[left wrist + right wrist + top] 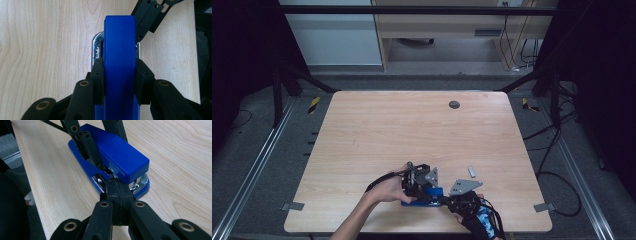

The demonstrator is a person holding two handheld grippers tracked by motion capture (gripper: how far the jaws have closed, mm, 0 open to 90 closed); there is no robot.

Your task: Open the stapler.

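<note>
A blue stapler (428, 196) lies on the wooden table (412, 130) near its front edge. My left gripper (424, 193) is shut on it. In the left gripper view the pads (97, 72) press on both sides of the stapler's blue top (119, 50), and the metal base plate (96, 45) shows beneath. My right gripper (447, 201) comes in from the right. In the right gripper view its jaws (117, 188) are shut tight together, with the tips against the metal front of the stapler (117, 152), between top and base. I see nothing held between them.
A small grey piece (471, 171) lies on the table right of the grippers. A dark round grommet (454, 104) sits near the far edge. The table's front edge runs just below both hands; metal rails flank the table on the floor.
</note>
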